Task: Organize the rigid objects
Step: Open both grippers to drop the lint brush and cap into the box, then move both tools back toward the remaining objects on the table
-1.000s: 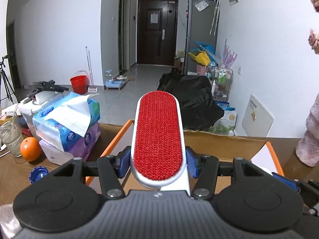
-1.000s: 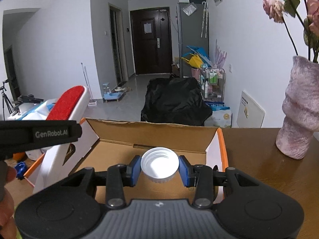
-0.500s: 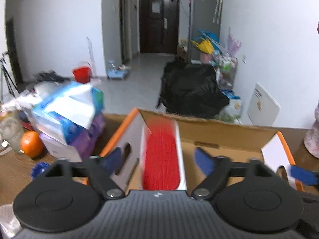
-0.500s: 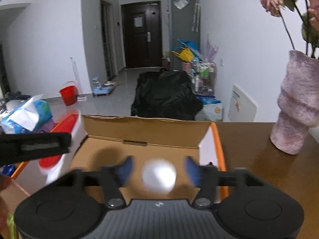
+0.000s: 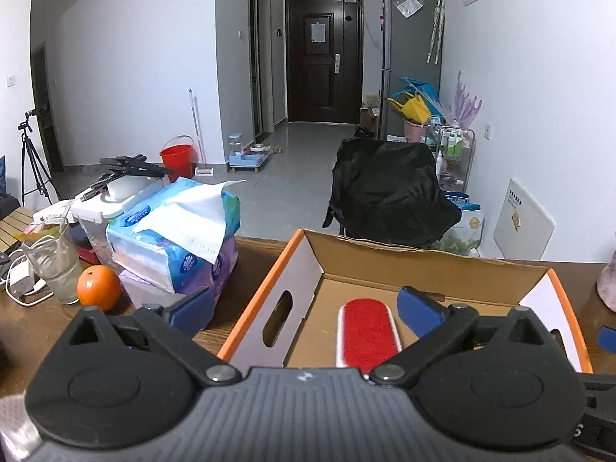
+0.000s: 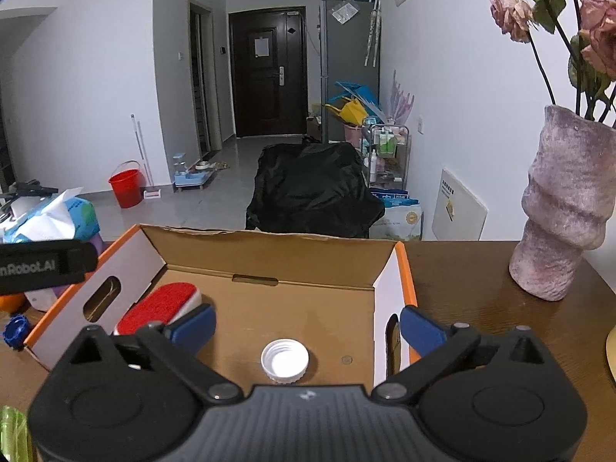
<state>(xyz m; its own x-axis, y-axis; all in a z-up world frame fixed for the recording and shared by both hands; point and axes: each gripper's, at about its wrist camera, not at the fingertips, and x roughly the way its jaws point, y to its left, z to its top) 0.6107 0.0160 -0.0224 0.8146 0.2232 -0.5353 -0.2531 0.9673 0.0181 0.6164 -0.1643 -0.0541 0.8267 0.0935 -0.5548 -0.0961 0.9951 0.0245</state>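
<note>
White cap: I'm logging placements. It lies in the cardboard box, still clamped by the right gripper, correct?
Not clamped. The right wrist view shows the right gripper open, with the white cap lying free on the floor of the cardboard box.

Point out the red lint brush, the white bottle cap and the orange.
red lint brush (image 5: 367, 327): left wrist view, on its red pad.
white bottle cap (image 6: 285, 360): right wrist view, on its inner face.
orange (image 5: 98, 287): left wrist view, on its peel.

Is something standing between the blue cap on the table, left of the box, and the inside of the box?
Yes. The box's left wall, white with an orange rim, rises between the blue cap and the box floor, where the red brush and white cap lie. The cap must go over that wall.
</note>
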